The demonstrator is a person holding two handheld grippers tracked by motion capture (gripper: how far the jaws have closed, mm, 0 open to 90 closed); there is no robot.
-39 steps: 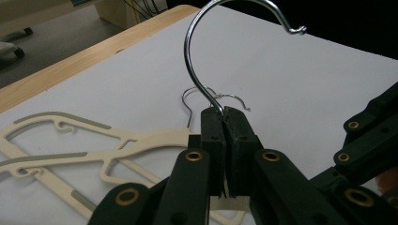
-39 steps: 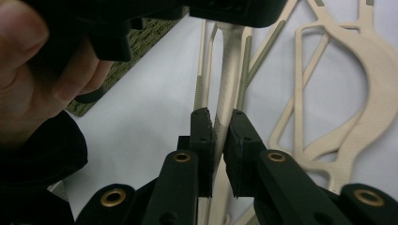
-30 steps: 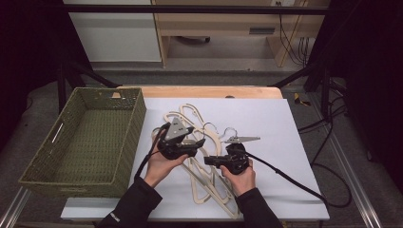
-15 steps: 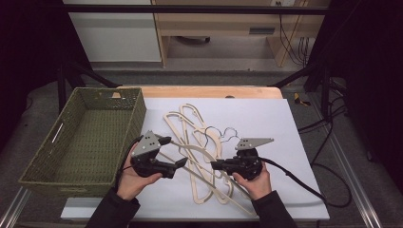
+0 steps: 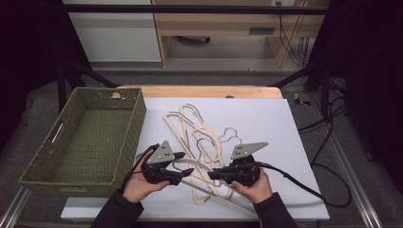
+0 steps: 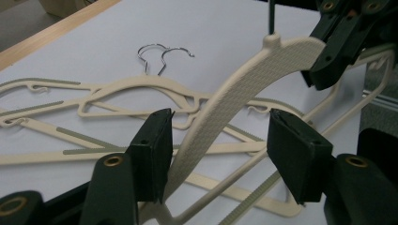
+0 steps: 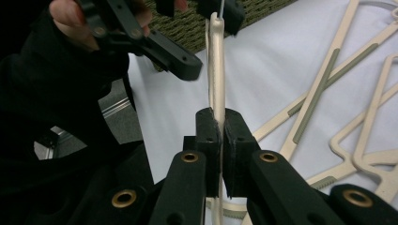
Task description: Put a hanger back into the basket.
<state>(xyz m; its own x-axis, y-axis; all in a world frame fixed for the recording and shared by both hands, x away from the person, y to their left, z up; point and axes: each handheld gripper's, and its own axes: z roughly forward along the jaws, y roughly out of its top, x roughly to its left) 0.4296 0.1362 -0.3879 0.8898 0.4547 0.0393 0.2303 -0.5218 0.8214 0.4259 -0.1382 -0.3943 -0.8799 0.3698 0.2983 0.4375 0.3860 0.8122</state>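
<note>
Left gripper [image 6: 216,145] fingers spread apart; right gripper [image 7: 220,136] fingers pinched together.

Your left gripper [image 5: 186,164] and right gripper [image 5: 212,175] meet over the cream hangers [image 5: 199,137] on the white surface [image 5: 266,118], beside the green basket [image 5: 52,161]

table brightly lit | surroundings dark | gripper views soft, near jaws blurred

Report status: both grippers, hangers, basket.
Right gripper shut on cream hanger. Left gripper open around its arm. Other hangers piled on table. Green basket left, empty.
</note>
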